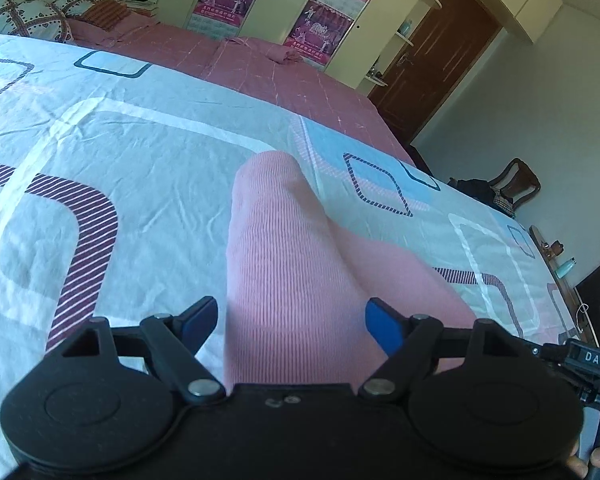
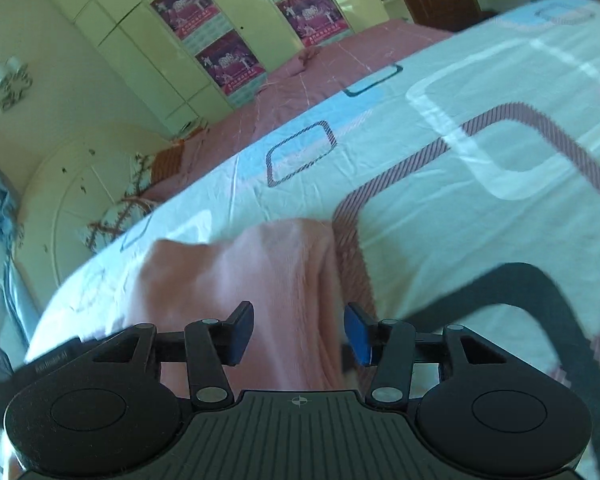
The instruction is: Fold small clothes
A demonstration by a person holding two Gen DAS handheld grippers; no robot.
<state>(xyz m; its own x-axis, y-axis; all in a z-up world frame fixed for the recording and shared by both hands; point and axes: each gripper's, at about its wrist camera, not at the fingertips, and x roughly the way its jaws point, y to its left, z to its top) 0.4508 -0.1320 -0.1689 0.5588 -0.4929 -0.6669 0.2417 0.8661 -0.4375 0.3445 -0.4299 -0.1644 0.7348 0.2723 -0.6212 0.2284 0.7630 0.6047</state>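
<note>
The pink ribbed garment (image 1: 284, 264) lies on the patterned bedsheet (image 1: 148, 168), filling the lower centre of the left wrist view and running up toward the middle of the frame; it looks like a small pair of leggings or trousers with 2 legs lying close together, though the near end is hidden under the tool. The left gripper (image 1: 292, 322) sits at the bottom of its frame with its 2 blue pads (image 1: 386, 326) spread wide and nothing between them but cloth lying flat below; the right gripper (image 2: 298, 330) is likewise spread, a little narrower, with the pink cloth (image 2: 260, 280) beneath the gap and no pinch made.

Judging from this, the step in hand is the approach before a grasp; no fold appears started from here. The next move probably calls for each tool to come down on an edge or corner at the near end, close on a single layer and lift together so the fabric carries over evenly.

The left view shows the garment's length and its rounded far end near frame centre; the right view, blurred, shows instead a rumpled, raised edge at centre left, and the white wardrobe (image 2: 148, 40) in the upper left.
</note>
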